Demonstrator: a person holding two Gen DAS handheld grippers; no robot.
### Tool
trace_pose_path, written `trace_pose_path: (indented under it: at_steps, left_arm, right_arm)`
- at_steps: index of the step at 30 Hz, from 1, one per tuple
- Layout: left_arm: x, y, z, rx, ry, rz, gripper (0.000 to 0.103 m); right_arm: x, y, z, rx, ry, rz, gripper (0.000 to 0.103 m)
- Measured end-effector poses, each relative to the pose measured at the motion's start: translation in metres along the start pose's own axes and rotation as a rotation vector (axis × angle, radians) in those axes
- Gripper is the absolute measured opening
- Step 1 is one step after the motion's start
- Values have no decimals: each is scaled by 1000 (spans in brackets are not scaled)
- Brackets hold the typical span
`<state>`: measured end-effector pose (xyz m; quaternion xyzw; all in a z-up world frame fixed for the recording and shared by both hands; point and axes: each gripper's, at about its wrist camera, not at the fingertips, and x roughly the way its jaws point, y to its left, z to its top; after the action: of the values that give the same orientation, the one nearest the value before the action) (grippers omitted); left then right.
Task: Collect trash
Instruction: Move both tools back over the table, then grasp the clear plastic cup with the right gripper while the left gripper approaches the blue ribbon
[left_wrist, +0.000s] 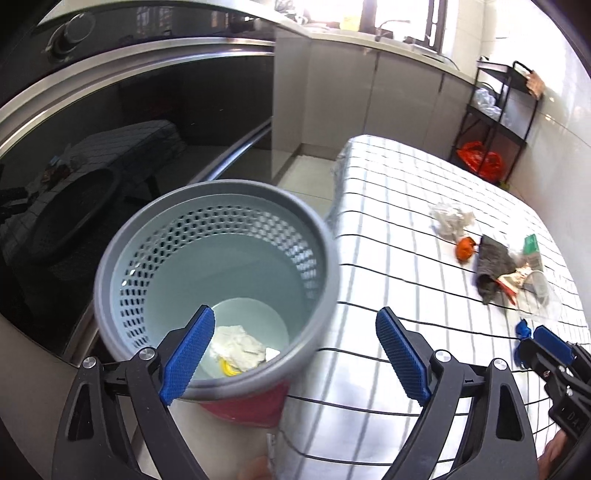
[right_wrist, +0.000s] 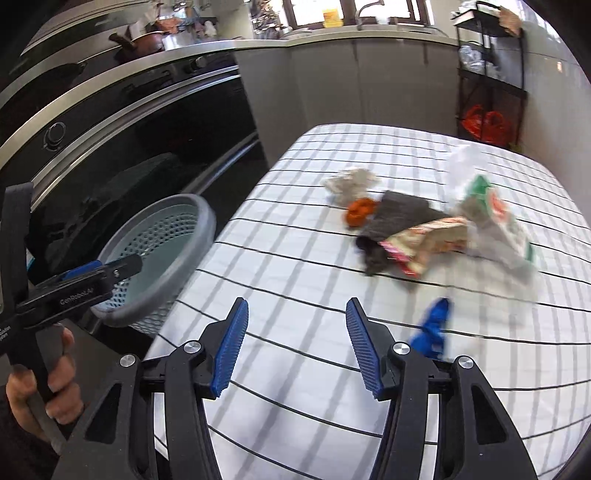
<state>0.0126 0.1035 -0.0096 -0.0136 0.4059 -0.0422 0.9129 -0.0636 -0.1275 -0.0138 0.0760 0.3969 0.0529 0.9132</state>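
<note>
On the far left stands the dark oven (right_wrist: 122, 147), and in front of it the grey perforated bin (left_wrist: 214, 280) stands just beside the edge of the worktop (left_wrist: 406, 295), which has a white cloth with a dark grid. In the bin lies crumpled white paper (left_wrist: 240, 347) with a small yellow piece under it. My left tool (left_wrist: 295, 354) hangs over the rim of the bin, released, with its blue pads wide apart and nothing between them. My right tool (right_wrist: 295, 347) is over the bare cloth, also released and empty, with a narrower gap. Further right on the worktop lies the trash: a blue scrap (right_wrist: 432, 328) just beside my right tool, then a crumpled tissue (right_wrist: 351, 182), an orange peel (right_wrist: 358, 212), a dark grey rag (right_wrist: 395, 225), a red and white wrapper (right_wrist: 432, 240) and a white and green bag (right_wrist: 491, 218), close together. Behind stands a black rack (right_wrist: 491, 74).
</note>
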Motion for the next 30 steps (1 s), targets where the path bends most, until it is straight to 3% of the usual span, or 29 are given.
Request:
trace_pose_path:
  at_steps: [8,17,20,30]
  left_arm:
    - [2,-53,-3,64,0,-48,89]
    - [6,-104,-12,142,6,-84,90]
    - [9,-115,-14,158,13,-86,90]
    - [20,-143,-20,195,44,-102,90]
  right_arm:
    - [-37,-72,-2,41,-61,-95,62]
    - [-39,-132,0,4,-40,-125,73]
    - [-35,-142,4,-35,-33,-113,79]
    - [-9,-146,17,-188,-4,-62,81]
